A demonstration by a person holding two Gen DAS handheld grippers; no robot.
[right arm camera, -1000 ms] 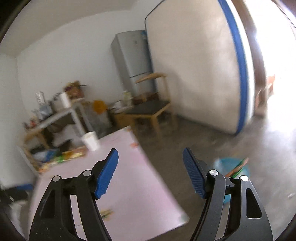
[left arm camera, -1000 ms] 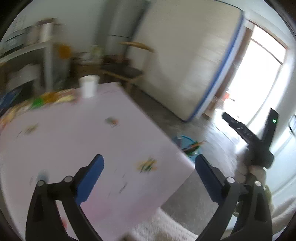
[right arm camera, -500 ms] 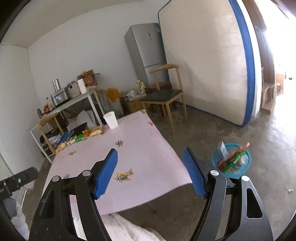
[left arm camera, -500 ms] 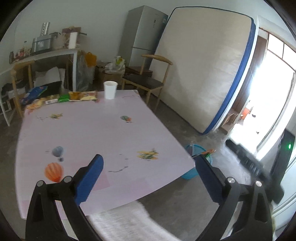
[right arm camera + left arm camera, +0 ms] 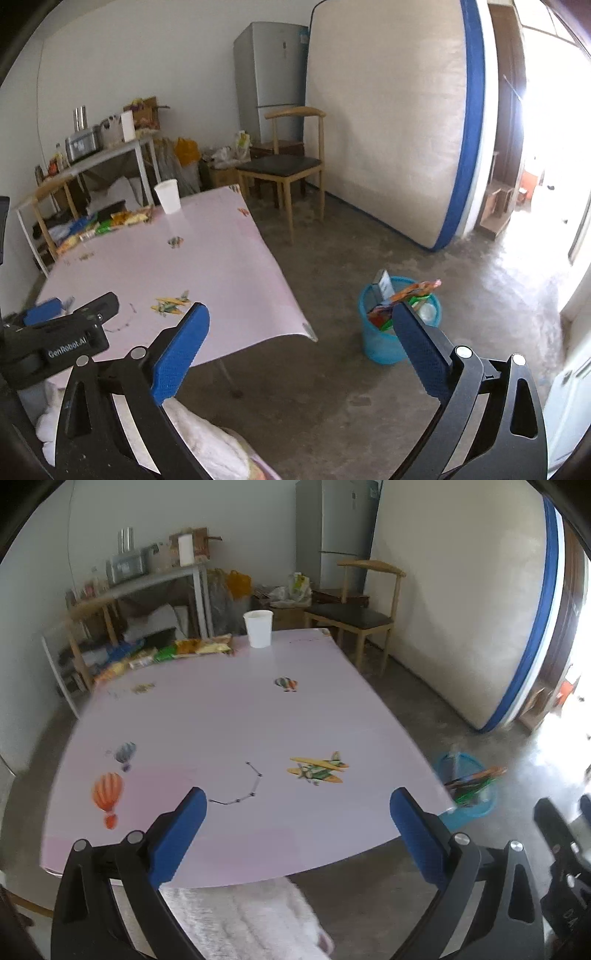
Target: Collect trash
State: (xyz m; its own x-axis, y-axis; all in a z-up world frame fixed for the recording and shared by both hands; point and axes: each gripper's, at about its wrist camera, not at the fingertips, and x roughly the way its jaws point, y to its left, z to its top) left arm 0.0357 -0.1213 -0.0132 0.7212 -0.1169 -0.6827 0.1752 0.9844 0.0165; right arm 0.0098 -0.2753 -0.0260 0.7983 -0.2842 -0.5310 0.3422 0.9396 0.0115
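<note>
Wrappers (image 5: 162, 653) lie in a row along the far edge of the pink table (image 5: 229, 716), beside a white cup (image 5: 258, 628); the near half of the top is bare. The left gripper (image 5: 297, 827) hangs wide open and empty over the near edge. The right gripper (image 5: 299, 343), jaws opening with nothing between them, points past the table corner at open floor, where a blue bin (image 5: 373, 339) holds trash.

The counter (image 5: 229, 716) has a pale pink top printed with balloons and an airplane. At its far edge stands a white paper cup (image 5: 258, 628), upright, and beside it lies a row of snack wrappers (image 5: 166, 653). On the grey concrete floor (image 5: 369, 398), near the counter's corner, stands a blue basket (image 5: 384, 347) filled with trash.
</note>
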